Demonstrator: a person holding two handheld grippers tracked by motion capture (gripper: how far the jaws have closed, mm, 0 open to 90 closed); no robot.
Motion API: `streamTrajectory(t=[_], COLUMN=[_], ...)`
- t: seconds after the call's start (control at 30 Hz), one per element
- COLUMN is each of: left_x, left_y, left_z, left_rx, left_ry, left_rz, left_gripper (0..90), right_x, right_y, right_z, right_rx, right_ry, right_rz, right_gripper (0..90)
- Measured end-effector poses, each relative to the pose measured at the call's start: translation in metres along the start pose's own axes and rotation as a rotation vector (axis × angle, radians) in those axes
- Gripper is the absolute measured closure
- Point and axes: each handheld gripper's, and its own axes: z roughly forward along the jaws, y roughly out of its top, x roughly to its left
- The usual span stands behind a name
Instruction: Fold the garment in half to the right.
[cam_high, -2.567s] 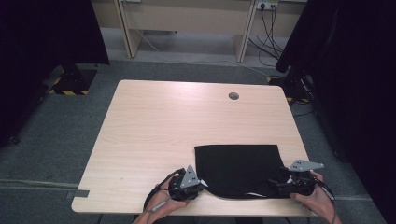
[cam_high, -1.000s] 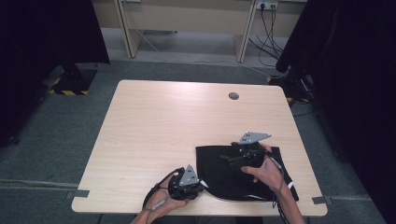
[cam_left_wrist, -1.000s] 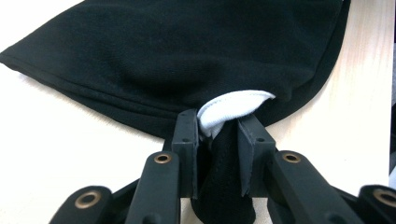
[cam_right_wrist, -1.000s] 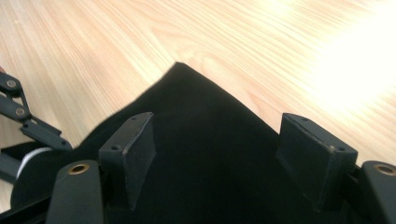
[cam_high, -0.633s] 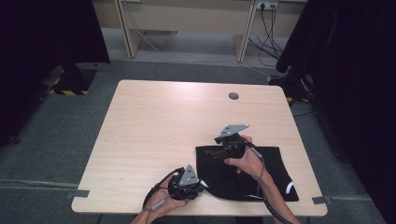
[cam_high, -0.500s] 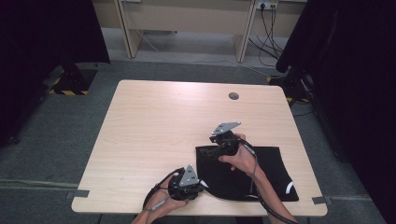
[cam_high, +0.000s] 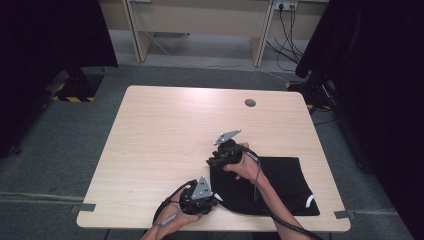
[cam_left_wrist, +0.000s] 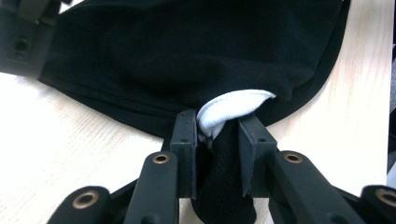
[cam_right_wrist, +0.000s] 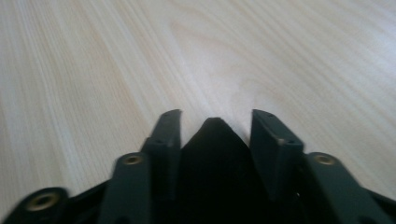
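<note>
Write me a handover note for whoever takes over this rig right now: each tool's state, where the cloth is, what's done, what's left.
Left tool: shut on the black cloth at its near-left edge, white trim pinched between the jaws.
Right tool: shut on a corner of the cloth, held at the cloth's far-left side.
Cloth: on the table, near-right area, right part lying flat.
Done: one corner carried across, fold under way.
Left: probably lay the corner down, smooth, release.

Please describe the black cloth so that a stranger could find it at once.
Look at the wooden table, at its near right corner. The cloth lies there, between the two grippers, left and right. It is the one dark, soft thing, with a white edge.
</note>
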Motion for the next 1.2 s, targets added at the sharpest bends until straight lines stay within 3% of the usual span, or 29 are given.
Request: streamTrajectory(t=[0.1, 0.2, 0.4, 0.43, 0.73, 0.97, 1.2], left_x=[-0.003, -0.003, -0.001, -0.001, -0.004, -0.017, -0.024], left_y=[0.0, -0.001, 0.007, 0.01, 0.048, 0.083, 0.101], left_z=[-0.001, -0.002, -0.017, -0.022, -0.055, -0.047, -0.023], left_rx=[-0.003, -0.008, -0.053, -0.057, -0.13, -0.099, -0.076], left_ry=[0.018, 0.026, 0.007, 0.022, -0.014, -0.013, -0.052], left_rz=[0.023, 0.032, 0.032, 0.042, 0.105, 0.177, 0.185], left_gripper=[71.5, 72.2, 73.1, 73.2, 73.3, 73.2, 73.1], right_x=[-0.001, -0.001, 0.0, 0.0, 0.004, -0.004, -0.022], right_y=[-0.003, -0.003, 0.003, 0.004, 0.014, 0.001, -0.03], right_z=[0.0, -0.004, -0.03, -0.035, -0.083, -0.112, -0.135], right_rx=[-0.003, -0.029, -0.11, -0.124, -0.27, -0.316, -0.344], right_ry=[0.007, 0.027, 0.029, 0.028, 0.037, 0.008, -0.026], right_rz=[-0.005, -0.006, -0.025, -0.027, -0.046, -0.036, 0.012], right_gripper=[76.2, 82.7, 85.2, 85.2, 85.3, 85.4, 85.1])
